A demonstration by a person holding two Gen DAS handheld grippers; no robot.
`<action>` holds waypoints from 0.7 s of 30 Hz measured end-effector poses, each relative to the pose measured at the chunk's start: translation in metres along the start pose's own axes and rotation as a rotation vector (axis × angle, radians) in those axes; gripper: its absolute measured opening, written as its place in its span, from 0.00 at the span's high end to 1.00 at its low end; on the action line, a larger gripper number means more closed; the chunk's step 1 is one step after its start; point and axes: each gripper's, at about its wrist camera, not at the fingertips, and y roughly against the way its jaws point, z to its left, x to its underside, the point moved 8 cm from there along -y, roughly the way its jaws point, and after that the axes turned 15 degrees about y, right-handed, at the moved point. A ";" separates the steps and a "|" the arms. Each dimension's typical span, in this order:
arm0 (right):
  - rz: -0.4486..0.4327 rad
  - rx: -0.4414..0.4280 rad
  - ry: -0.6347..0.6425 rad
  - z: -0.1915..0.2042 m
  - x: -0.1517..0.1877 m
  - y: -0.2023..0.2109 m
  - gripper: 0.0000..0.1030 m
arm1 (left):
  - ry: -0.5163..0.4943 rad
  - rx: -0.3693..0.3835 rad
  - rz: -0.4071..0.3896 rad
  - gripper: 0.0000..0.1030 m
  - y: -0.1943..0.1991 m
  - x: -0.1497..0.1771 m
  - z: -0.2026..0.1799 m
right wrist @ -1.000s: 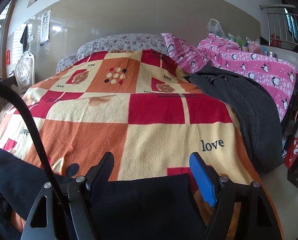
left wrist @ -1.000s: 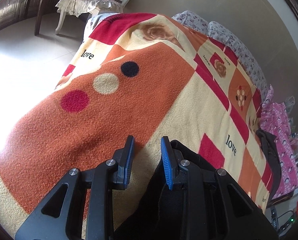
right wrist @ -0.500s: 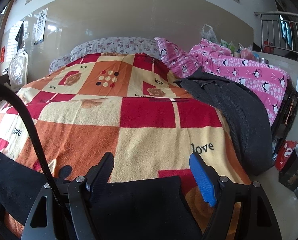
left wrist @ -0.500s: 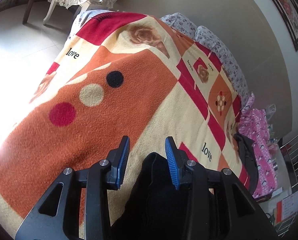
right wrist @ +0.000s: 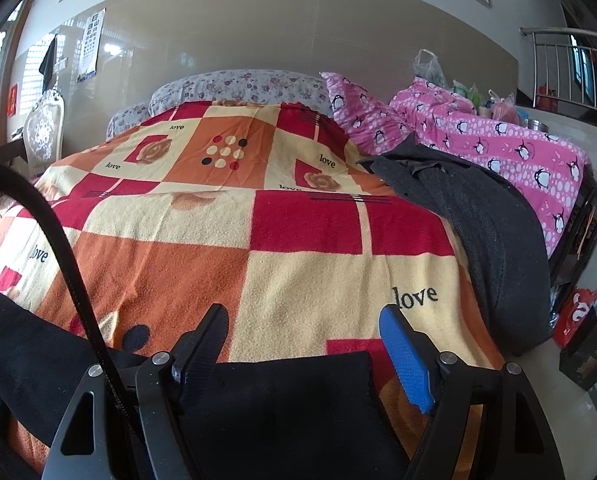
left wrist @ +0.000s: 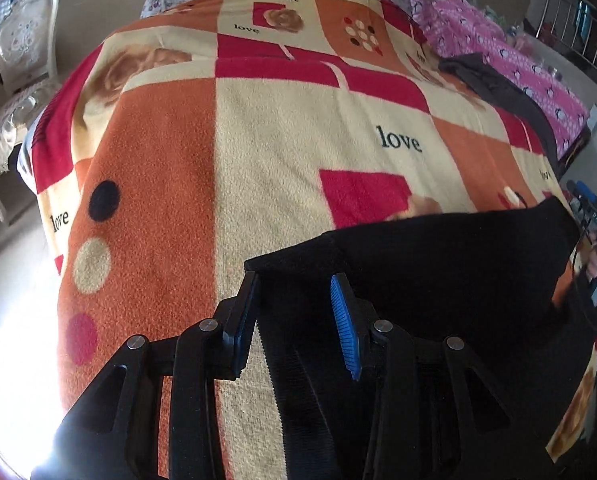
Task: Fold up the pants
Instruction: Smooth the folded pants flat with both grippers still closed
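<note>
- The black pants (left wrist: 438,264) — soft, matte cloth — lie on the near edge of a fuzzy checked fleece blanket (left wrist: 282,120).
- Left gripper (left wrist: 294,320): jaws apart, the pants' corner between its ribbed blue pads.
- Right gripper (right wrist: 304,344): jaws wide apart above the cloth.
- The pants' near end is cut off below both views.
- A grey knit garment (right wrist: 478,216) drapes far right.

One pants (left wrist: 438,264) (two hand-held grippers (left wrist: 298,320) (right wrist: 306,352))
</note>
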 end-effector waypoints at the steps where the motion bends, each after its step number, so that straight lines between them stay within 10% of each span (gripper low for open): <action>1: 0.000 0.000 0.001 0.000 0.000 0.000 0.27 | -0.002 0.009 -0.015 0.65 -0.002 0.000 0.002; 21: 0.005 0.000 0.004 0.002 0.000 -0.001 0.27 | -0.013 0.073 -0.013 0.45 -0.009 -0.012 0.003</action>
